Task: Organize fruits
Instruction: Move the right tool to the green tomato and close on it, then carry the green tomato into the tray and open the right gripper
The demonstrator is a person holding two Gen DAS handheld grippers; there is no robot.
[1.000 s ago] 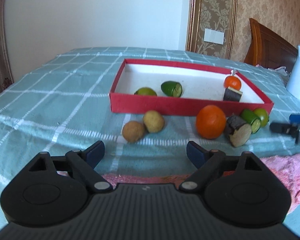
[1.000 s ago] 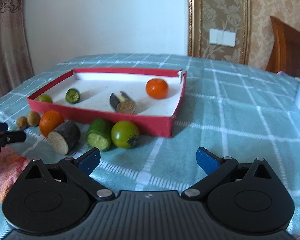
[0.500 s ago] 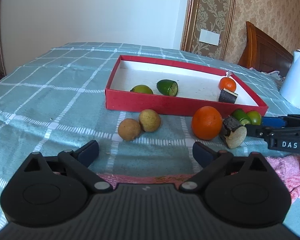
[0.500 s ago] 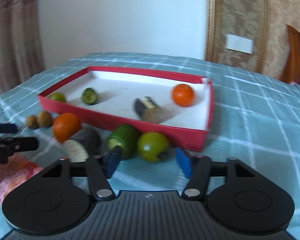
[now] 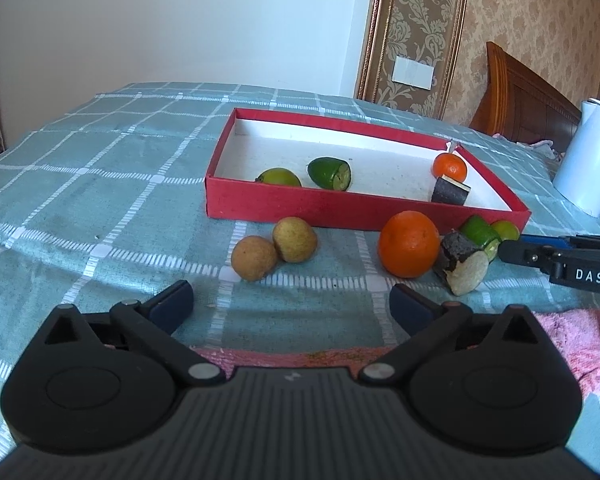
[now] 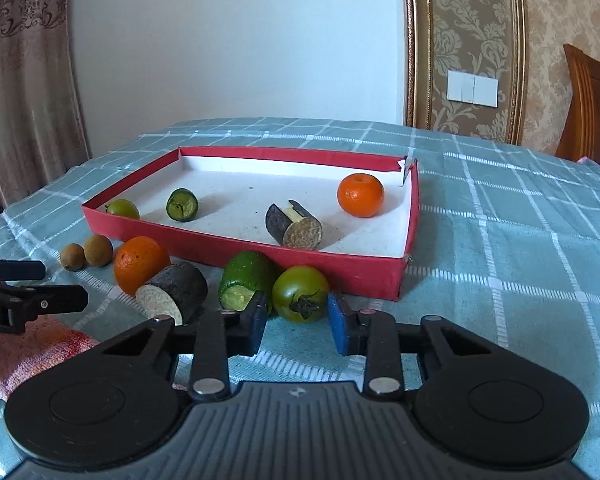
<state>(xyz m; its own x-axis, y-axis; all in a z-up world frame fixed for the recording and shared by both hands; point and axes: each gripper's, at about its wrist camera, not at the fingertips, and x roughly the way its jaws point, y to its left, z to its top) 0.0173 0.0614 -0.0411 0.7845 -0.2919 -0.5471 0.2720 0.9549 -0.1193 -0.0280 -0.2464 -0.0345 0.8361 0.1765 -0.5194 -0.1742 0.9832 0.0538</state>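
Four fruits (image 6: 360,194) lie in the red tray (image 6: 308,258); six (image 6: 300,294) outside.

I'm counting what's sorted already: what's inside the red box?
Inside the red box: a green tomato, a cucumber piece, a dark cut chunk and an orange. Nothing looks hidden.

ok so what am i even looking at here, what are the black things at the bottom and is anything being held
No robot: a person holds a two-finger gripper in each hand, each with a camera looking along its fingers. One picture is from the left gripper, the other from the right gripper. On the checked cloth stands a red box with fruit inside; an orange, two brown fruits and cut pieces lie before it. The left jaws are opening, empty. The right ones are shut on a green tomato on the cloth.
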